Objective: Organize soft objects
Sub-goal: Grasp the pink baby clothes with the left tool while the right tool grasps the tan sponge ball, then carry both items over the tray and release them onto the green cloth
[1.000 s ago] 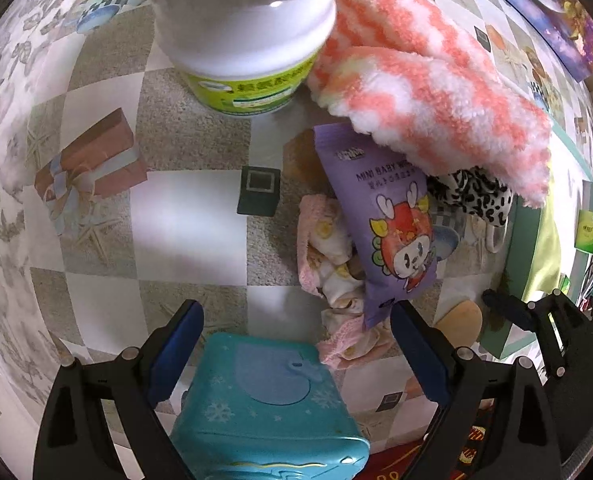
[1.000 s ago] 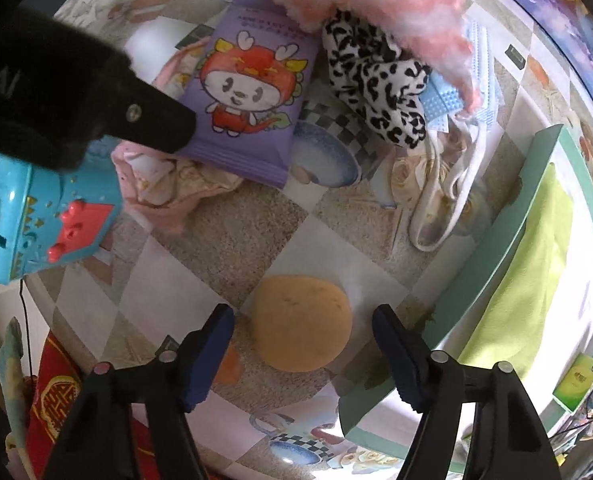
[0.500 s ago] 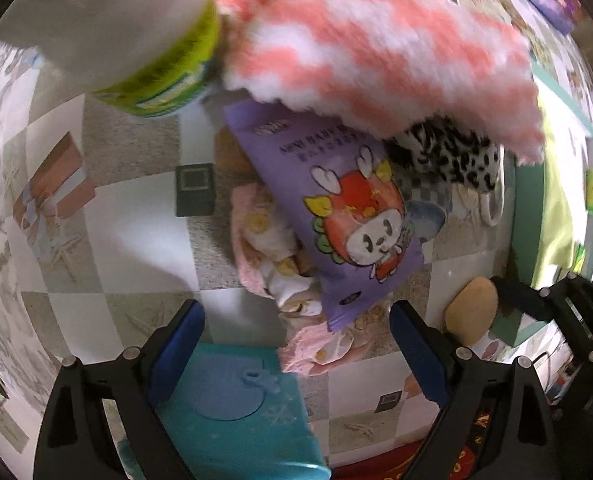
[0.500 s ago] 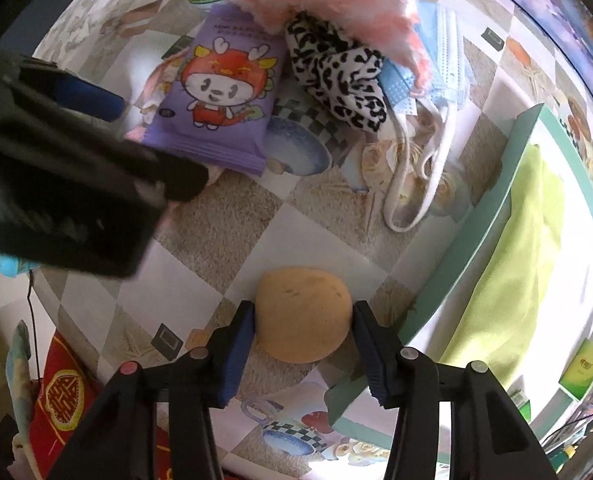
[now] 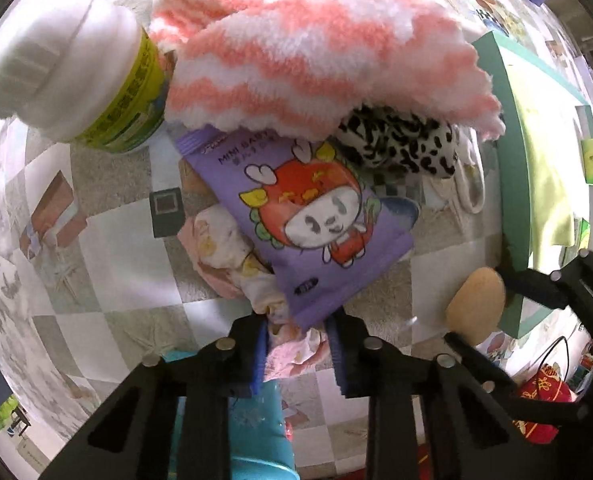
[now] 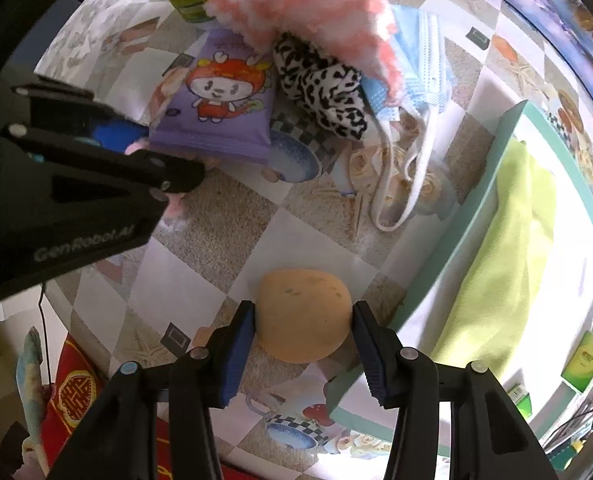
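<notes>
My left gripper (image 5: 296, 350) is shut on the near end of a pink patterned cloth (image 5: 224, 248) that lies partly under a purple wipes packet (image 5: 312, 224). My right gripper (image 6: 301, 346) is shut on a round tan sponge (image 6: 302, 314) on the table; the sponge also shows in the left wrist view (image 5: 474, 306). A pink-and-white fluffy towel (image 5: 308, 52) lies over a leopard-print cloth (image 5: 396, 140) and blue face masks (image 6: 420, 52). A teal tray (image 6: 480, 184) holds a yellow-green cloth (image 6: 508, 240).
A white bottle with a green label (image 5: 80, 76) stands at the back left. A teal plastic box (image 5: 256, 440) sits under my left gripper. A red item (image 6: 72, 396) lies at the table's near edge. The left gripper (image 6: 96, 160) crosses the right wrist view.
My left gripper moved forward off the teal box and closed on the pink cloth. My right gripper closed on the tan sponge.
</notes>
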Demonstrator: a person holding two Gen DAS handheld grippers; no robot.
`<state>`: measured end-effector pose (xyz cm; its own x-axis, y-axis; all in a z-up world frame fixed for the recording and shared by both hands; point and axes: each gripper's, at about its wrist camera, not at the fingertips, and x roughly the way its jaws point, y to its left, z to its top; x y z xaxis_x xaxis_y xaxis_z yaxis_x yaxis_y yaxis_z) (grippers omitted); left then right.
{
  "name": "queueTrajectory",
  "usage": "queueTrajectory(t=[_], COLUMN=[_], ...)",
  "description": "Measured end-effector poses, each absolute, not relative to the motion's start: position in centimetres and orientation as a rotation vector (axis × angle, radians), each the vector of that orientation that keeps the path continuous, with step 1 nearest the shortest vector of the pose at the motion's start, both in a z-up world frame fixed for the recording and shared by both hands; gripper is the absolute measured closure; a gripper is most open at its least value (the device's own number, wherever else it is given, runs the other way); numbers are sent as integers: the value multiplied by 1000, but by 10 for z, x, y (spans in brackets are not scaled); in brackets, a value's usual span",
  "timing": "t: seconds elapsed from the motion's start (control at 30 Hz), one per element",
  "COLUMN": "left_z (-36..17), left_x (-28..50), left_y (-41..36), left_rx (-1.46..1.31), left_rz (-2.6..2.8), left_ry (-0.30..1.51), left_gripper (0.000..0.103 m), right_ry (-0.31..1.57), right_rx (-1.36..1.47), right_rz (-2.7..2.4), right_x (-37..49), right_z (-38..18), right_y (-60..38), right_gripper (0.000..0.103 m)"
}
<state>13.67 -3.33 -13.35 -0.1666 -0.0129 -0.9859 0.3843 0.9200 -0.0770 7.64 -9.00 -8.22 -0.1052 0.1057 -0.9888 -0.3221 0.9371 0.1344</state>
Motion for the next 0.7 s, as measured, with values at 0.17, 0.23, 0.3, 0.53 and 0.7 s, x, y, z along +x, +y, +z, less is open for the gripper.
queueTrajectory(t=[0.17,0.23,0.3,0.53,0.7], left_z=[-120,-108,-92,-39,2], left_x=[116,116,111,95,101], left_y=[-20,-19,-16,-5,-1], left_rx=[272,260,245,224,239], left_rz=[-356,-352,-347,-355,-346], left_ry=[1680,1661,1636,1563,1519], left_gripper=[86,86,86,86,86], right_ry=[1622,1612,1597,1542,1502], right_rx=[-163,-164,-163,-161,-156], right_rz=[356,357,354,342,331], right_x=[79,77,76,62,54], right_z=[-65,-54,-41,18,49], right_y=[-97,-100,-101,-106,-115], right_gripper=[51,51,51,51,51])
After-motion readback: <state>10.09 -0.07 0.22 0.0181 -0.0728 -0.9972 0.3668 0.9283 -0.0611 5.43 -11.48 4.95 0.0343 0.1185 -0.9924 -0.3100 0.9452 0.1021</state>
